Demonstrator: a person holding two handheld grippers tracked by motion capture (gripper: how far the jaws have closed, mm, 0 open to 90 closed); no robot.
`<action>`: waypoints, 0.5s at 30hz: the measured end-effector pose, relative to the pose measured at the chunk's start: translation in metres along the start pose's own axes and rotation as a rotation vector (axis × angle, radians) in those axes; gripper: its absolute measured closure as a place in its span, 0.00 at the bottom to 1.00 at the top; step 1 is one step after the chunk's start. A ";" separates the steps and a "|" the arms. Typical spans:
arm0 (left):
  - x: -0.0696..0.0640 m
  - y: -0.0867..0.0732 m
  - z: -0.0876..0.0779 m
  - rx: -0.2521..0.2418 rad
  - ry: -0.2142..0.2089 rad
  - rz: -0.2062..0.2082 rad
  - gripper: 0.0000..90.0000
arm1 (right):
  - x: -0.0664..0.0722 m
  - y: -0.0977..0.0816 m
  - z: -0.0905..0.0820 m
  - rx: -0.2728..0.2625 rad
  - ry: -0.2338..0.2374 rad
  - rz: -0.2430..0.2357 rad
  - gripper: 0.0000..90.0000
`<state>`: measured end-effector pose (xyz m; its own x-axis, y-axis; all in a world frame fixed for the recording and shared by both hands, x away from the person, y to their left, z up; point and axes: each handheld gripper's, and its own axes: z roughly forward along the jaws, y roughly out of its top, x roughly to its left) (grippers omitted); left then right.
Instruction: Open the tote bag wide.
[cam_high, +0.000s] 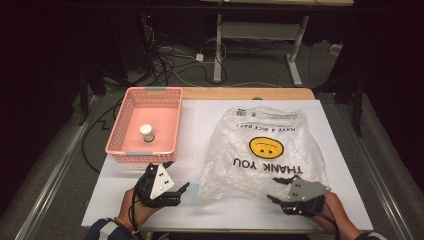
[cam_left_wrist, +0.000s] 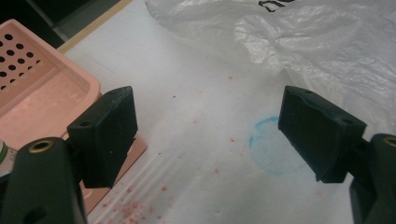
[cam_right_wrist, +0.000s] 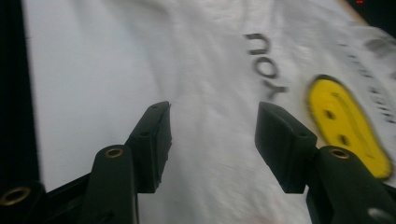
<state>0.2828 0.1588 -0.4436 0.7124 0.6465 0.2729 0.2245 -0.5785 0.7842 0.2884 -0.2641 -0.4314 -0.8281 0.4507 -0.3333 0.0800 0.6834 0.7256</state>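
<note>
Fingers (cam_left_wrist: 112, 135) apart; 1 bag (cam_high: 265, 150), 1 basket (cam_high: 118, 135).

- Translucent white crinkled plastic bag (cam_high: 265, 150): black lettering, yellow smiley face (cam_high: 265, 146) at centre.
- Pink perforated plastic basket (cam_high: 122, 125), left of the bag: dotted hole pattern.
- Small white-capped jar (cam_high: 147, 133), inside the basket.
- White table sheet (cam_left_wrist: 205, 140): red specks, faint blue ring (cam_left_wrist: 268, 149).

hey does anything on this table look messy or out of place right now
Mostly small marks. Reddish specks are scattered on the white table cover beside the pink basket, and a faint blue ring stain sits near the crumpled plastic bag. Nothing looks tipped or broken.
</note>
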 end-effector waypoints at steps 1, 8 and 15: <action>0.000 0.000 0.000 0.003 0.000 -0.001 0.21 | 0.000 0.000 0.000 0.000 0.000 0.000 0.54; 0.000 0.001 0.004 0.008 -0.011 0.000 0.21 | -0.100 -0.032 -0.004 0.028 -0.286 0.276 0.55; 0.004 -0.001 0.008 0.016 -0.024 -0.015 0.21 | -0.187 -0.044 0.029 0.115 -0.374 0.399 0.56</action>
<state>0.2908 0.1576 -0.4478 0.7247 0.6429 0.2480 0.2457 -0.5773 0.7787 0.4556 -0.3618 -0.4182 -0.4696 0.8461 -0.2523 0.4242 0.4668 0.7760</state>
